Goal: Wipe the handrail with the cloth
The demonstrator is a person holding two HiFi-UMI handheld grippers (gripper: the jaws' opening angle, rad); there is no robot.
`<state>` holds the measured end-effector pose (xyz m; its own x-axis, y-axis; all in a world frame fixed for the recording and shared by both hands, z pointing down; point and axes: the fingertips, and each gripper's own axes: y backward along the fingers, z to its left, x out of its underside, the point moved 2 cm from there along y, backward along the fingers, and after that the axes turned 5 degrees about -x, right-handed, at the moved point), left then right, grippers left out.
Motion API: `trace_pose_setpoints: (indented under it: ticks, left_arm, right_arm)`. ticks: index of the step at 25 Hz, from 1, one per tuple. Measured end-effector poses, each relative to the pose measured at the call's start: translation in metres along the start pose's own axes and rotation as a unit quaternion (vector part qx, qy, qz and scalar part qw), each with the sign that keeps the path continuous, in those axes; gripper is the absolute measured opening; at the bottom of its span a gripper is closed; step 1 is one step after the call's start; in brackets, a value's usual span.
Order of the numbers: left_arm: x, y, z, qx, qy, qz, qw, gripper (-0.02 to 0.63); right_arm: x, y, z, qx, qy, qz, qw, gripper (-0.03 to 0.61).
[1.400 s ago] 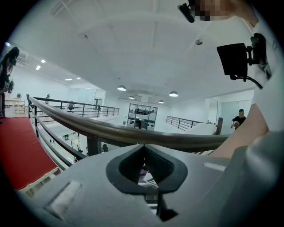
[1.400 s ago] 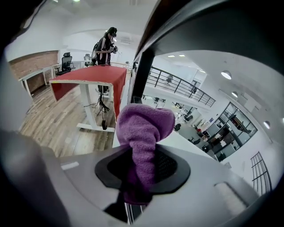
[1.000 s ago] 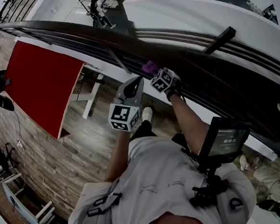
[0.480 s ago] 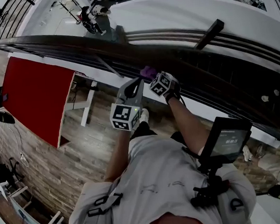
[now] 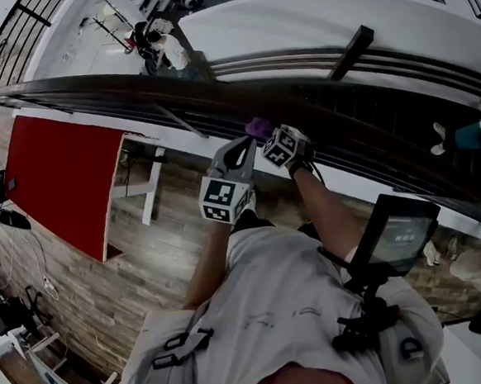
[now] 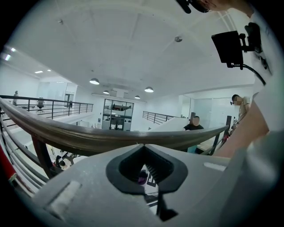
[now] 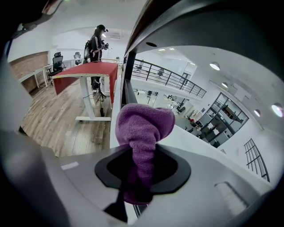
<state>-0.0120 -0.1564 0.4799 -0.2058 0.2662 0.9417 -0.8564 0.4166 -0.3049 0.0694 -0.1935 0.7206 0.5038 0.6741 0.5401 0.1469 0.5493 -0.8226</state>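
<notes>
Item under task: a purple fleece cloth [image 7: 144,128], bunched into an upright wad. The right gripper [image 7: 142,166] has its fingers closed on the lower part of the wad, and the free end stands above them. In the head view the cloth [image 5: 258,128] sits at upper centre of the frame, at the near edge of the dark brown, curved wooden handrail [image 5: 133,88]. Whether it presses on the wood cannot be confirmed.

The left gripper [image 6: 144,166] has its fingers closed on nothing. A purple speck shows through the hollow between them, and it lies beyond them. In the head view this gripper [image 5: 238,146] hangs just beside the right gripper [image 5: 265,135], below the rail.

Judgement: the wiping step is in hand, with the cloth presented to the rail. The next move calls for firm contact and a steady draw along the curve, with the clamp kept tight so the wad does not pull out.

View differences: only the left gripper view shows the handrail [image 6: 88,135] as a rounded band crossing mid-frame. Only the right gripper view shows the grip on the cloth, along with a red-topped worktop [image 7: 84,68] at upper left. Only the head view shows both grippers together.
</notes>
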Motion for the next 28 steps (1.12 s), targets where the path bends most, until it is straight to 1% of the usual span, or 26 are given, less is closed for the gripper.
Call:
trace_pose_setpoints:
  ticks: [4,9,16,21,25,28]
  left_arm:
    - [-0.001,-0.008,-0.015,0.020,-0.007,0.004,0.9998,-0.002]
    - [-0.008,-0.017,-0.035,0.049,-0.017,0.008,0.9986,-0.002]
    - [-0.015,-0.035,-0.070,0.076,-0.026,0.004,0.9968,-0.002]
    - [-0.011,-0.044,-0.093,0.097,-0.028,0.012,0.9949,-0.002]
    - [-0.007,-0.052,-0.114,0.113,-0.032,0.022,0.9928,-0.002]
    - [-0.006,-0.060,-0.123,0.125,-0.039,0.025,0.9911,-0.002]
  right_arm:
    - [0.014,0.009,-0.003,0.004,-0.002,0.007,1.000,0.106]
    - [0.033,0.015,-0.007,0.018,0.014,0.018,1.000,0.106]
    - [0.061,0.034,-0.017,0.012,-0.002,0.014,1.000,0.117]
    - [0.088,0.046,-0.023,0.028,0.003,0.027,0.999,0.123]
    - [0.110,0.062,-0.025,0.015,-0.005,0.034,0.999,0.124]
    - [0.119,0.070,-0.030,0.019,-0.010,0.032,0.999,0.126]
